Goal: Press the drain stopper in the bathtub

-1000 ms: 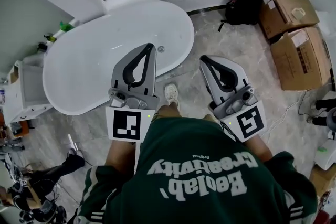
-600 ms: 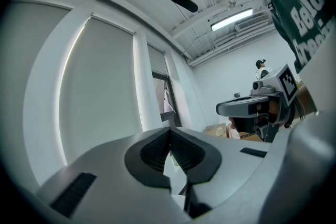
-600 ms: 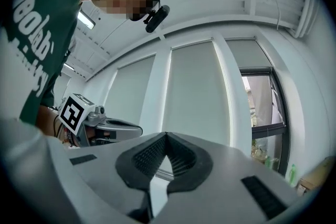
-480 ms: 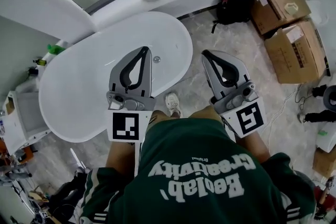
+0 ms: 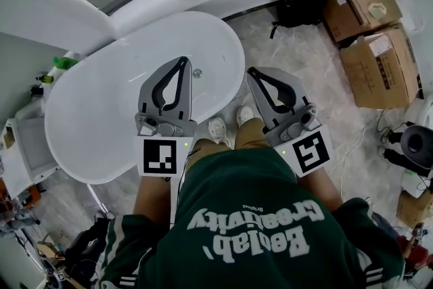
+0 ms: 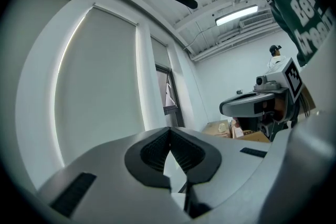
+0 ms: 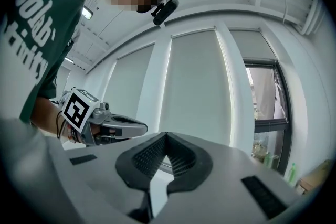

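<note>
Approach step, stopper not yet pressed. The bathtub [image 5: 108, 105] fills the frame's left centre; its drain stopper [image 5: 197, 73] shows just right of the left gripper [image 5: 183, 61]. Left and right gripper [image 5: 252, 72] jaws are closed, empty. Next, probably: lower 1 tip onto it.

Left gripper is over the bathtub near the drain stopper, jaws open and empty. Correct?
Not quite: the left gripper is over the bathtub near the drain stopper, empty, but its jaws are shut, as the left gripper view shows.
</note>
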Action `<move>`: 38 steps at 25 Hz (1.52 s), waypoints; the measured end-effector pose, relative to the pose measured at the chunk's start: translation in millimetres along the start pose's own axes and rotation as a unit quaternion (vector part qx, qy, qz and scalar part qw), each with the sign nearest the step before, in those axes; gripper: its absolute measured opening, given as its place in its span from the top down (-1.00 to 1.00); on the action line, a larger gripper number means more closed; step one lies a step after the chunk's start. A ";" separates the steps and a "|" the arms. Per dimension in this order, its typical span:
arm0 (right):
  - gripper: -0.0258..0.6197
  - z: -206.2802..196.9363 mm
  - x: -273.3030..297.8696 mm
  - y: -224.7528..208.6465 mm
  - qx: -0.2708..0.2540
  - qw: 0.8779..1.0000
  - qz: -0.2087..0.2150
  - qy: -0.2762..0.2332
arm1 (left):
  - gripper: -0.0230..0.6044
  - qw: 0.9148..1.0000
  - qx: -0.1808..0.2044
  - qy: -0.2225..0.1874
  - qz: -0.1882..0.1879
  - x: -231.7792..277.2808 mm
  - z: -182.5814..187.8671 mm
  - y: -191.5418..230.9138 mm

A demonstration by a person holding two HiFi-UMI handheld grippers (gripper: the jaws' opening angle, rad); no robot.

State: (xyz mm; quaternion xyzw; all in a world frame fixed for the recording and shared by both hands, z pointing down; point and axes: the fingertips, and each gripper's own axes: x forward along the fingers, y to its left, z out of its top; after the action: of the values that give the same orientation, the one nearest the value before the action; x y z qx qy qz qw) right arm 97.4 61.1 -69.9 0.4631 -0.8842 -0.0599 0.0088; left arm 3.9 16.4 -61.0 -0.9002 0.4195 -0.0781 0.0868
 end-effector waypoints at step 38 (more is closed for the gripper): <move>0.89 -281.3 161.6 69.9 0.132 0.954 0.207 0.173 | 0.90 0.976 -0.115 0.149 0.113 -0.6 -302.4 71.5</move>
State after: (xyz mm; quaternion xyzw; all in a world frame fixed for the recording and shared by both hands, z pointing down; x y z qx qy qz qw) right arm -32.1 -59.5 210.9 0.2704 -0.9456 0.1416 0.1123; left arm -114.0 -55.9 217.3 -0.8294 0.5327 -0.1521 -0.0720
